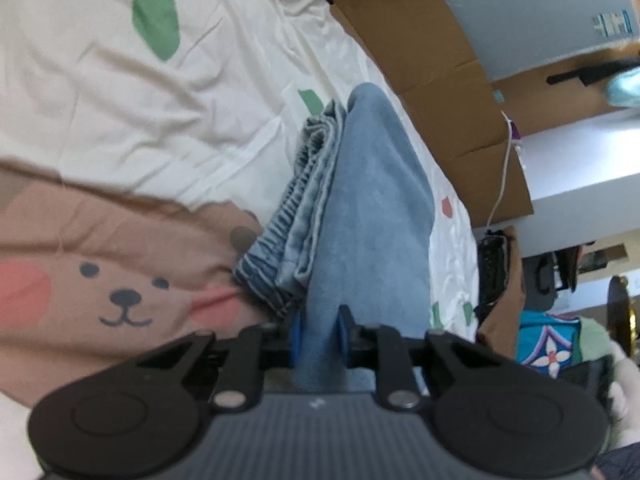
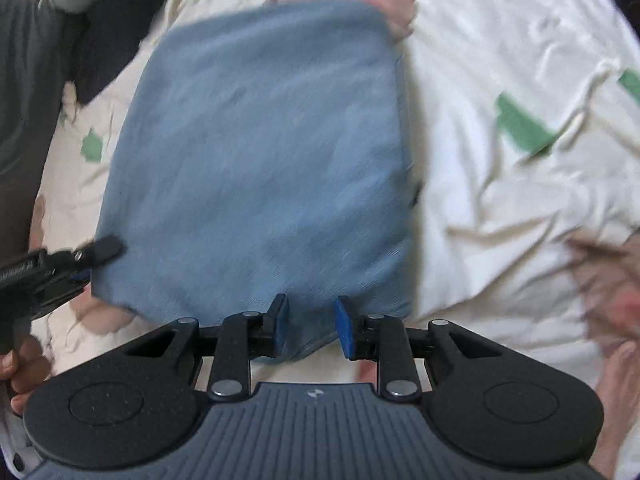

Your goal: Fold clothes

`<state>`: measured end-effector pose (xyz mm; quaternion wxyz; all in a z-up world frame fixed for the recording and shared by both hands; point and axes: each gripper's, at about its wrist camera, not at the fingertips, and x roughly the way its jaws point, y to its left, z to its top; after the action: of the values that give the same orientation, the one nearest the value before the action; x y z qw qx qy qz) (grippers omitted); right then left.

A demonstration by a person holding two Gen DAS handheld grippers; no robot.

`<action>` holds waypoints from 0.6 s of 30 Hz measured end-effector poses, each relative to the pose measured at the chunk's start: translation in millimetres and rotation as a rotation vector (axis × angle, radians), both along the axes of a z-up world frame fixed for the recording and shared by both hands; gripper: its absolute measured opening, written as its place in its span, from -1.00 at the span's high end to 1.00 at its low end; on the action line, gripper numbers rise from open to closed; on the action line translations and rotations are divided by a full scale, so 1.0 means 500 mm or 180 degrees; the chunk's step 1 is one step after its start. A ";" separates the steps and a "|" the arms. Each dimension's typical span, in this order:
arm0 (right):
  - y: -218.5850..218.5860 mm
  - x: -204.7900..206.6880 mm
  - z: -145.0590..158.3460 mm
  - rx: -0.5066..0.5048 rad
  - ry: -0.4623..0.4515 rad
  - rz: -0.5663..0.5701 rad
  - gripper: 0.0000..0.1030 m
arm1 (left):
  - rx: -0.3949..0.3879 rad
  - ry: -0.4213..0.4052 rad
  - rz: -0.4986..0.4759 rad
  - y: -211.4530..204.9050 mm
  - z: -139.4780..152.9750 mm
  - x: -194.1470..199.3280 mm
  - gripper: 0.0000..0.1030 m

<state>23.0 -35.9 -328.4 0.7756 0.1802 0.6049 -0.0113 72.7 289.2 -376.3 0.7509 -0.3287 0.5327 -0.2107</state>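
Lying on a bed sheet [image 2: 500,184], cream with green and red patches, a blue cloth [image 2: 256,152], spread broad and flat in the right wrist view. Pinched at its near edge by the left gripper [image 1: 320,340], jaws narrow and pressed on the fabric. Near corner of the same cloth between the jaws of the right gripper [image 2: 310,326], set partly apart; grip or gap there cannot be told. Beside the cloth, touching its left edge in the left wrist view, folded jeans [image 1: 296,216]. Printed bear face [image 1: 120,296] on a tan patch of bedding nearby. Cardboard boxes [image 1: 432,92] past the bed's edge.
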 end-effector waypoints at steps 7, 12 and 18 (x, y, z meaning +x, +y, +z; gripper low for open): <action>-0.060 0.022 -0.036 -0.0103 -0.0061 -0.0120 0.41 | 0.0096 -0.0085 -0.0077 0.008 0.014 0.014 0.83; -0.046 0.022 -0.056 -0.0160 -0.0072 -0.0221 0.48 | 0.0257 -0.0115 -0.0127 -0.001 0.008 0.023 0.84; -0.059 0.030 -0.045 -0.0080 -0.0050 -0.0275 0.54 | 0.0317 -0.0111 -0.0172 -0.003 0.007 0.035 0.84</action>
<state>37.8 -65.2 -350.9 0.7813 0.1965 0.5902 -0.0509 90.1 287.7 -372.6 0.7696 -0.2727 0.5379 -0.2098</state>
